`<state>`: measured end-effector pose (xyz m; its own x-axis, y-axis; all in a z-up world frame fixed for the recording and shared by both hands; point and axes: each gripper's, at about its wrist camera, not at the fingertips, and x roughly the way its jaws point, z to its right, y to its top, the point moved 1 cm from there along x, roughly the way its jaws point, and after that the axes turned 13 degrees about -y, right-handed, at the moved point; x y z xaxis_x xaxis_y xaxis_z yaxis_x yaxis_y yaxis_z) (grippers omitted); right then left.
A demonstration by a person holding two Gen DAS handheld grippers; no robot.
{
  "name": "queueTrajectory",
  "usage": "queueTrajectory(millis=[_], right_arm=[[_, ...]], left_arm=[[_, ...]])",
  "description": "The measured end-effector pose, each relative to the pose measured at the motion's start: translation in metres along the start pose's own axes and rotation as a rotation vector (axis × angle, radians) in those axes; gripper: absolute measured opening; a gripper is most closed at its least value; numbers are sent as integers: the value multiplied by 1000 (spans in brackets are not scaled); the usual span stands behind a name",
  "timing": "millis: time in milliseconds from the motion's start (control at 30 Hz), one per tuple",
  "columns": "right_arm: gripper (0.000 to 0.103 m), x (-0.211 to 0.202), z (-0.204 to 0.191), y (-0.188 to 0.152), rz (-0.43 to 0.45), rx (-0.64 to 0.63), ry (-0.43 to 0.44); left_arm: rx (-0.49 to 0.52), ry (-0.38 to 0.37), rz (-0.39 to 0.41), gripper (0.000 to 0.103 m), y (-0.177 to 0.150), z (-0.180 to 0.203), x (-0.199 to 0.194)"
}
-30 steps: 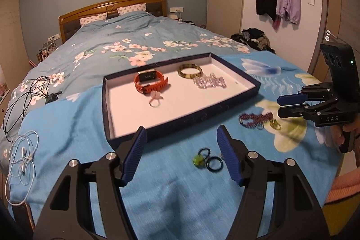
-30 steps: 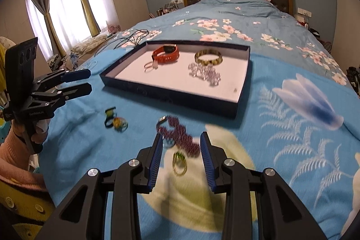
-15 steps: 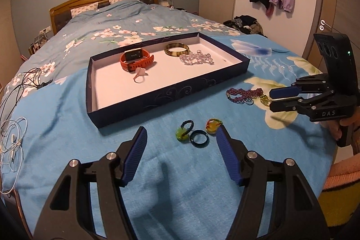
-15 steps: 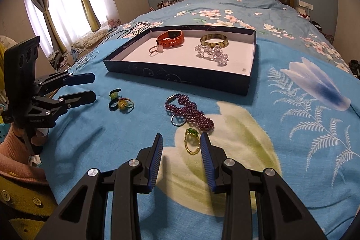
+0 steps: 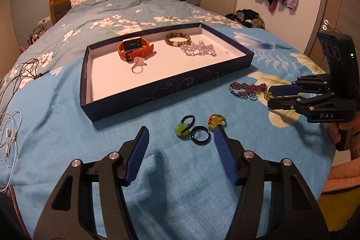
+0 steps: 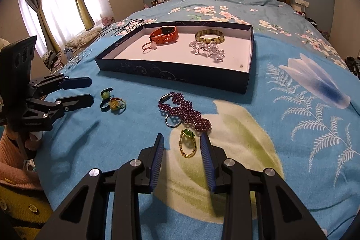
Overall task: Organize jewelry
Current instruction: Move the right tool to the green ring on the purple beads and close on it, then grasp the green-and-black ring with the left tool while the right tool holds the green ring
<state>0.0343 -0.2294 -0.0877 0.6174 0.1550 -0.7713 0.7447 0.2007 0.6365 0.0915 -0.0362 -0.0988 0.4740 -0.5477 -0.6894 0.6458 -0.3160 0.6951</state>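
Lowered toward the blanket point(image 5: 67, 118), the left gripper point(image 5: 181, 135) has just been narrowing its jaws; they remain apart, grasping nothing, with the dark ring point(image 5: 200, 138) between the fingertips, probably untouched. Beside it, the right gripper point(image 6: 181, 145) is unclenched around the gold ring point(image 6: 187, 143).

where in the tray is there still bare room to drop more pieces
The tray floor is bare across its near half, from the pale ring down to the front wall, and at the right end past the clear bead bracelet. The far strip is crowded: orange watch, amber bangle and the beads lie close together.
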Motion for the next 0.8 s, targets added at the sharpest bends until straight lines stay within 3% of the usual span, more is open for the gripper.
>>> queueTrajectory(millis=[300, 433, 800], right_arm=[[11, 1, 1, -1, -4, 8, -2], [4, 1, 1, -1, -4, 6, 0], [3, 0, 0, -1, 2, 11, 10]], left_arm=[[-29, -21, -34, 52, 3, -6, 12], [-41, -24, -50, 45, 4, -8, 17], [-68, -44, -62, 36, 7, -13, 23]])
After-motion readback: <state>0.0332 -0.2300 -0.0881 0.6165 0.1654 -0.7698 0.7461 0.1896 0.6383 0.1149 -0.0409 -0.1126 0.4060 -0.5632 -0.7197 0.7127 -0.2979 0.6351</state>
